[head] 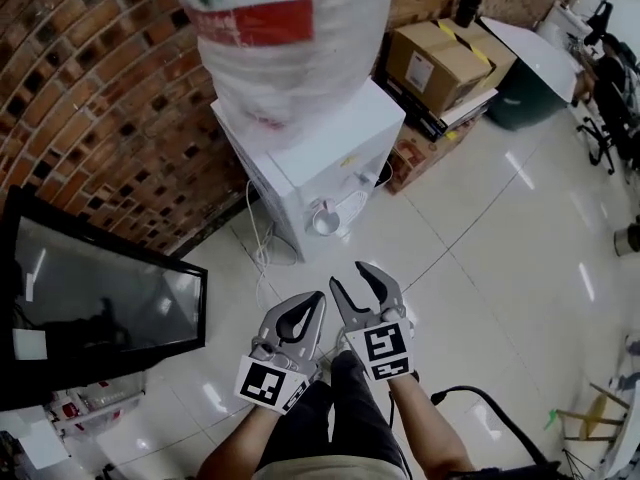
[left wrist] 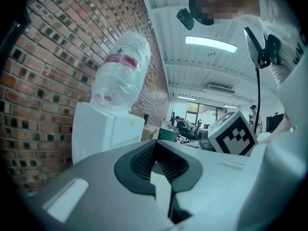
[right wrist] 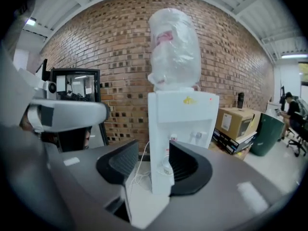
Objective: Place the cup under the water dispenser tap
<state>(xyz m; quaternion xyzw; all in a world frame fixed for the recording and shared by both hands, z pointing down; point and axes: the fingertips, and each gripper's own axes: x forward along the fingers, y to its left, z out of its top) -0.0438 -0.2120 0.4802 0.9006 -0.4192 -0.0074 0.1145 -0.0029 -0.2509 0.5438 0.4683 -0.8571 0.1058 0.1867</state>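
Note:
The white water dispenser point(head: 320, 158) stands against the brick wall with a plastic-wrapped bottle point(head: 285, 38) on top. A pale cup point(head: 325, 220) sits on its front ledge under the taps. Both grippers hover over the floor in front of it, apart from the cup. My left gripper point(head: 318, 298) has its tips together and holds nothing. My right gripper point(head: 350, 276) stands open and empty. In the right gripper view the dispenser point(right wrist: 183, 114) and its taps point(right wrist: 195, 136) show between the parted jaws of my right gripper point(right wrist: 153, 150). The left gripper view shows my left gripper point(left wrist: 155, 142) beside the dispenser point(left wrist: 106, 124).
Cardboard boxes point(head: 440, 63) and a dark green bin point(head: 530, 93) stand right of the dispenser. A black-framed glass panel point(head: 100, 308) leans at the left. White cords point(head: 262, 238) trail by the dispenser's base. A black cable point(head: 490, 403) lies on the tiles near my right arm.

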